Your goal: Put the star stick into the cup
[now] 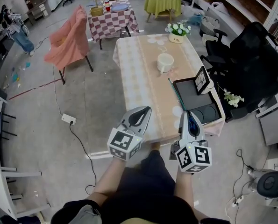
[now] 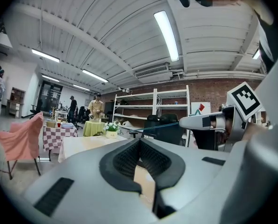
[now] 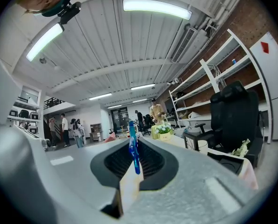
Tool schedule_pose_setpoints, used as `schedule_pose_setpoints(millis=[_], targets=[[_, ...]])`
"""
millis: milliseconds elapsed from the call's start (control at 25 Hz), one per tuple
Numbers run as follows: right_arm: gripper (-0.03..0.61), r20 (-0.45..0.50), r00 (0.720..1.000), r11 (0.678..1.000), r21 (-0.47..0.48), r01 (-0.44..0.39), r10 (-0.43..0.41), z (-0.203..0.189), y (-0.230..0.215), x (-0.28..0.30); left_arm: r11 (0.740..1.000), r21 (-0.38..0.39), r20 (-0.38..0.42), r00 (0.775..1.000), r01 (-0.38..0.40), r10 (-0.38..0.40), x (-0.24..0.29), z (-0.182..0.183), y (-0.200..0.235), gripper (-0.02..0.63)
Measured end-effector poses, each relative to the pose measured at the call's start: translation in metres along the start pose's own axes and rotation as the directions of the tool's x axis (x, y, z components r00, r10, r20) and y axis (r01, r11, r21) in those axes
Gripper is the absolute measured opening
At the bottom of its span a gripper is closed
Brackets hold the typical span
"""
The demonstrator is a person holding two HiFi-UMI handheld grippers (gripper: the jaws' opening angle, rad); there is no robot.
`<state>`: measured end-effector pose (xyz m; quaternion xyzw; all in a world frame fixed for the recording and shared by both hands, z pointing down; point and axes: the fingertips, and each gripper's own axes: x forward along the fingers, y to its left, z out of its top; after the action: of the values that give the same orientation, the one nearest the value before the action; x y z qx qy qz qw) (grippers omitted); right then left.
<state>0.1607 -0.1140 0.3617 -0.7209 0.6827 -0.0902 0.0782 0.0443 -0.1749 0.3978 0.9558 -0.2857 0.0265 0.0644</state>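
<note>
A: Progress, starting nearest us?

B: Right tongs are pinching the star stick by its blue handle, with the thin end pointing out over the near edge of the table. Left tongs are just beside them, pressed together on nothing.

A: So the pick-up is done?

B: I'd say so. The carry and the drop are left. The cup stands farther up the table, well apart from the stick's tip, with nothing sticking out of it.

A: Counts?

B: 2 tongs, 1 stick, 1 black tray at the near right corner, 1 cup, then 1 flower pot at the far edge.
</note>
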Motion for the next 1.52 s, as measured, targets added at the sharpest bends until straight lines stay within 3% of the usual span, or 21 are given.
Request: schedule_pose_setpoints(millis=[1200, 1520], targets=[[0.021, -0.06, 0.991, 0.993, -0.016, -0.118, 0.117, 0.011, -0.06, 0.14, 0.992, -0.024, -0.006, 0.992, -0.126, 0.126, 0.118, 0.014, 0.061, 0.009], [0.021, -0.096, 0.986, 0.991, -0.013, -0.136, 0.134, 0.002, -0.076, 0.171, 0.988, -0.037, -0.028, 0.989, -0.149, 0.148, 0.145, 0.002, 0.072, 0.009]])
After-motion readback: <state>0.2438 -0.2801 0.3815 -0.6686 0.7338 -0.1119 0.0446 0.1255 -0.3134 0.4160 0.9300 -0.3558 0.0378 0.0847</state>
